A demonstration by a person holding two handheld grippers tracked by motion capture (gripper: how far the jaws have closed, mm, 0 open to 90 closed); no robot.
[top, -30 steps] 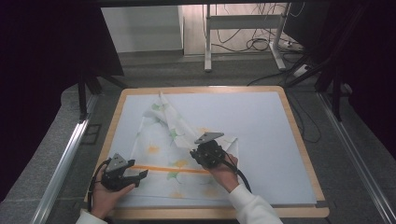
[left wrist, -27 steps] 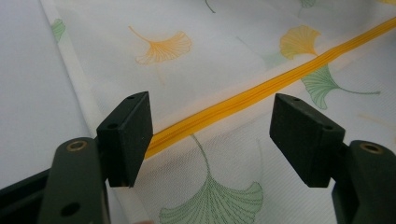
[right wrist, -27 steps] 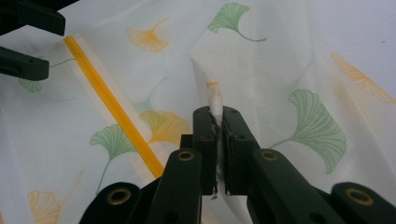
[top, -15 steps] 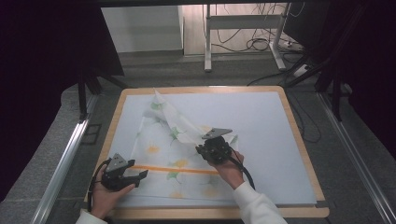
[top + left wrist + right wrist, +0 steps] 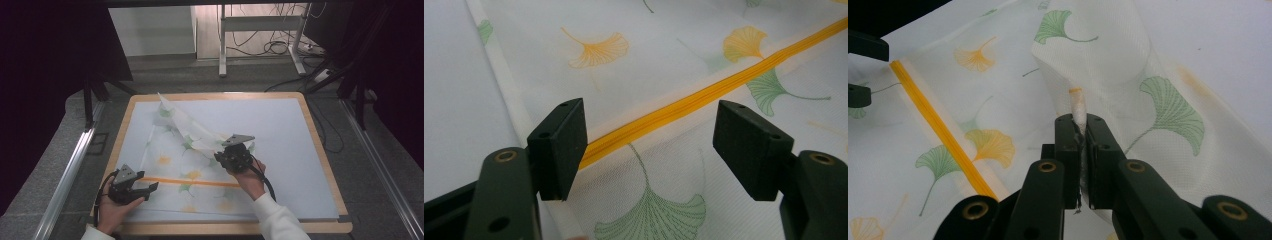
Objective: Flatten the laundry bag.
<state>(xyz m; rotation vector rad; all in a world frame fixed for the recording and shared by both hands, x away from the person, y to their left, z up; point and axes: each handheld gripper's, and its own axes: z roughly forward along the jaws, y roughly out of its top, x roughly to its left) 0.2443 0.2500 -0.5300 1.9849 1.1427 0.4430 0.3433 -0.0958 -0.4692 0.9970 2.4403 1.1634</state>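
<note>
Right gripper (image 5: 1080, 131) pinched bag (image 5: 192, 165) corner, lifted. Left gripper (image 5: 649, 145) spread over zip (image 5: 684, 107) at near-left. Best: pin left edge first, then fold slowly, cloth taut.

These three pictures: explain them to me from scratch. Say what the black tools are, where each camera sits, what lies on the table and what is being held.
A person sits at a table and holds a hand tool in each hand, each ending in a two-jaw claw. The high view looks down from above the person's side. The other two pictures come from small cameras riding on the tools, looking along their black jaws.

On the table lies a thin white mesh bag printed with green and yellow ginkgo leaves, with an orange zipper running across it.

The left claw is open, its jaws standing either side of the zipper near the bag's edge, pressing on nothing. The right claw is shut on a pinched fold of the bag and lifts that part off the table, so the fabric rises like a tent.
</note>
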